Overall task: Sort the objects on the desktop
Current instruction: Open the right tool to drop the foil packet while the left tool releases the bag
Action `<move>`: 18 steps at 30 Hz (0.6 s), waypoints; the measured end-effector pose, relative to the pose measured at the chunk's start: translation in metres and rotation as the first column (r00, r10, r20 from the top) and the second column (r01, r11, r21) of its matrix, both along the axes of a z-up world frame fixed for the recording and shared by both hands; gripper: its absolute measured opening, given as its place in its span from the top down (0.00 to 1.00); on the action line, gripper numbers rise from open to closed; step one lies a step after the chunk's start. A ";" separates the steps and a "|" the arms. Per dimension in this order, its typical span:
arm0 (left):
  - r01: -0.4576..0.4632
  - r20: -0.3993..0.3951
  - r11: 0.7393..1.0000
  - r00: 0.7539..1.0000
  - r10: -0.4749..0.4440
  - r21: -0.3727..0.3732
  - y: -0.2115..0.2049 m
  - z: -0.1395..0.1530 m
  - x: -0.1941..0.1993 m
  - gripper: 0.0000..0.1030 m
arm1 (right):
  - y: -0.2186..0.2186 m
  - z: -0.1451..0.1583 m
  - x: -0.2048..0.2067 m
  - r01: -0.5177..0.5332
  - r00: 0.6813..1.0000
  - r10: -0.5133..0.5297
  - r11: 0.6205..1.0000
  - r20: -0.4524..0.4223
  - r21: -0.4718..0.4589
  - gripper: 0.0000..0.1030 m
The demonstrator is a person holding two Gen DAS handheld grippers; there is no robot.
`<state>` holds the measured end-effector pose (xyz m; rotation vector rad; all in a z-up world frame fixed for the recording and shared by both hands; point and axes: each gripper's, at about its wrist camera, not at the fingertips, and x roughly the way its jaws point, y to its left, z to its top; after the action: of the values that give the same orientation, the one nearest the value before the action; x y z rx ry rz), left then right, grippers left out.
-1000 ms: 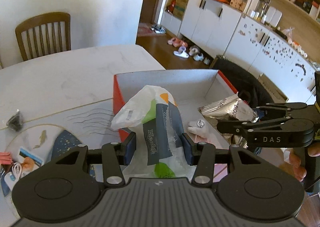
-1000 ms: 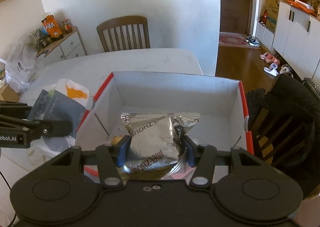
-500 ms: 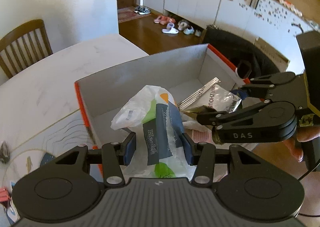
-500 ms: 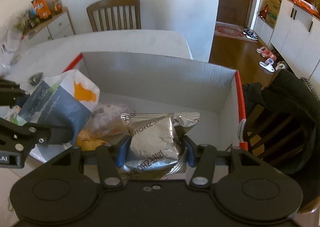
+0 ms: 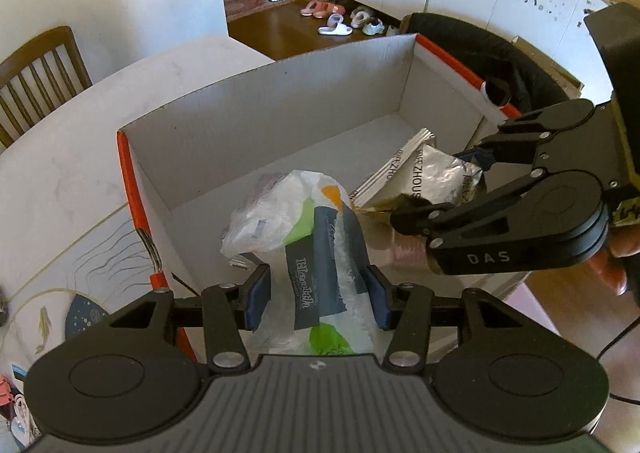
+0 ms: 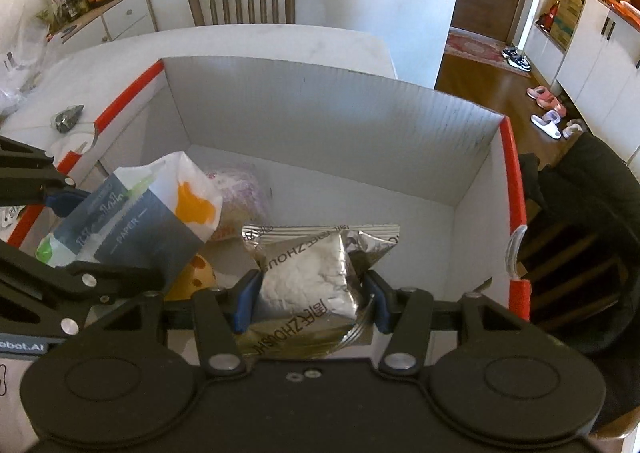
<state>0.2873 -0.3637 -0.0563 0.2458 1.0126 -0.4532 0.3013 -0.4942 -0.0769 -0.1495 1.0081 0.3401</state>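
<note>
Two black handheld tongs point forward, side by side. The left tongs [image 5: 318,295] are closed, their blue pads [image 5: 258,299] pressing both sides of a tissue pack [image 5: 320,253]. The right tongs [image 6: 306,301] are likewise clamped on a silver foil packet [image 6: 308,277]. Fingertips of the person's right hand [image 5: 612,265] show behind the right tongs.

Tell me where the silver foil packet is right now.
The silver foil packet is clamped in the right gripper above the white box, just right of the tissue pack.

Both wrist views look closely down into the same cardboard box [image 5: 280,125] from neighbouring sides.
</note>
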 end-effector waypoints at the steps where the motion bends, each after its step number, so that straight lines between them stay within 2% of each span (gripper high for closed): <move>1: 0.006 0.005 1.000 1.000 -0.006 0.011 0.000 0.000 -0.001 0.51 | 0.001 -0.002 0.002 0.000 1.000 0.000 1.000 -0.006 -0.004 0.46; 5: 0.020 0.006 0.999 1.000 -0.020 0.025 -0.001 0.000 -0.002 0.48 | 0.000 -0.002 0.002 0.005 1.000 -0.005 1.000 -0.008 -0.001 0.44; 7: 0.010 0.004 1.000 1.000 -0.010 0.020 0.001 0.000 -0.002 0.46 | 0.000 0.001 0.001 0.012 1.000 -0.011 1.000 0.007 -0.005 0.35; 9: 0.009 0.005 1.000 1.000 -0.009 0.012 0.002 0.000 -0.002 0.43 | 0.000 0.003 0.001 0.011 1.000 -0.011 1.000 0.015 -0.004 0.34; 12: 0.005 0.003 1.000 1.000 -0.005 -0.003 0.002 0.002 -0.004 0.33 | -0.003 0.006 -0.001 0.017 1.000 -0.017 1.000 0.021 0.003 0.32; 17: -0.001 0.017 1.000 1.000 0.001 -0.013 0.001 0.005 -0.008 0.30 | -0.005 0.011 -0.004 0.025 0.999 -0.025 1.000 0.031 0.011 0.31; 18: -0.001 0.023 1.000 1.000 0.001 -0.017 0.001 0.006 -0.009 0.29 | -0.006 0.013 -0.005 0.025 0.999 -0.026 1.000 0.034 0.014 0.28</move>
<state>0.2781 -0.3628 -0.0498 0.2343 0.9862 -0.4570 0.2968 -0.5000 -0.0642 -0.1298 0.9727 0.3202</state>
